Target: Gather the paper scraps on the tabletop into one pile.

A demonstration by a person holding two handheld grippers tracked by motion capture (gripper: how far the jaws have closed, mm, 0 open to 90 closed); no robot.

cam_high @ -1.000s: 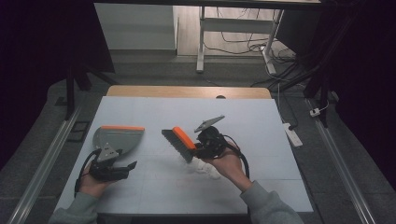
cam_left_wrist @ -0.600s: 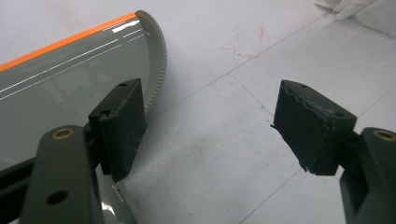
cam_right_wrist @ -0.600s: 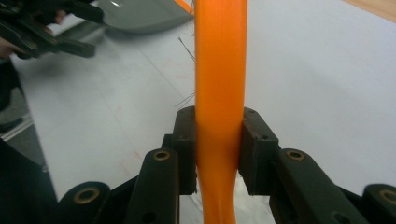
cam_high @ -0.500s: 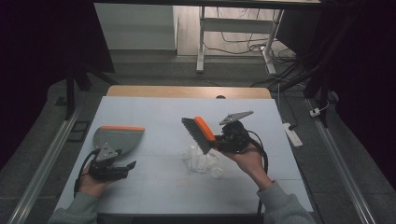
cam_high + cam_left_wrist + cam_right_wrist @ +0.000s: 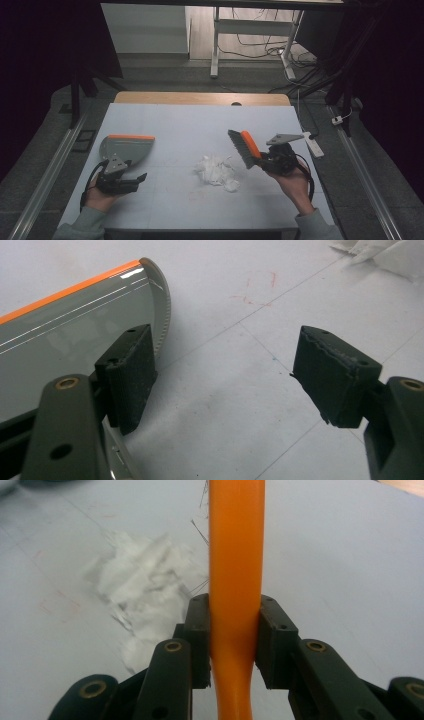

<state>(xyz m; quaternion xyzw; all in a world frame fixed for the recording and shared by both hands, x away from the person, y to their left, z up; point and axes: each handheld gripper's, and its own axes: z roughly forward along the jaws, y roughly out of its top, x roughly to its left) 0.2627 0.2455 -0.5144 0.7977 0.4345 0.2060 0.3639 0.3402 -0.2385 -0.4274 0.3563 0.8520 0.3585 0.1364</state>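
Observation:
A brush (image 5: 244, 146) with an orange handle (image 5: 235, 540) and grey bristles is held above the table at the right. My right gripper (image 5: 262, 159) (image 5: 232, 615) is shut on that handle, and the bristles point toward the middle of the table. Left of the brush lies a pile of crumpled white paper (image 5: 216, 170) (image 5: 145, 585) (image 5: 380, 250). A grey dustpan (image 5: 127, 148) (image 5: 75, 335) with an orange rim rests at the left. My left gripper (image 5: 136, 180) (image 5: 225, 355) is just in front of it, open, with bare table between its pads.
The table (image 5: 200, 120) has a pale cover and a wooden far edge. A white power strip (image 5: 313, 143) lies at its right edge. Faint red marks (image 5: 260, 287) show on the cover. Desk legs and cables stand on the floor beyond.
My right gripper has carried the brush to the right, off the middle of the table, uncovering the paper pile. The left gripper and dustpan have not moved.

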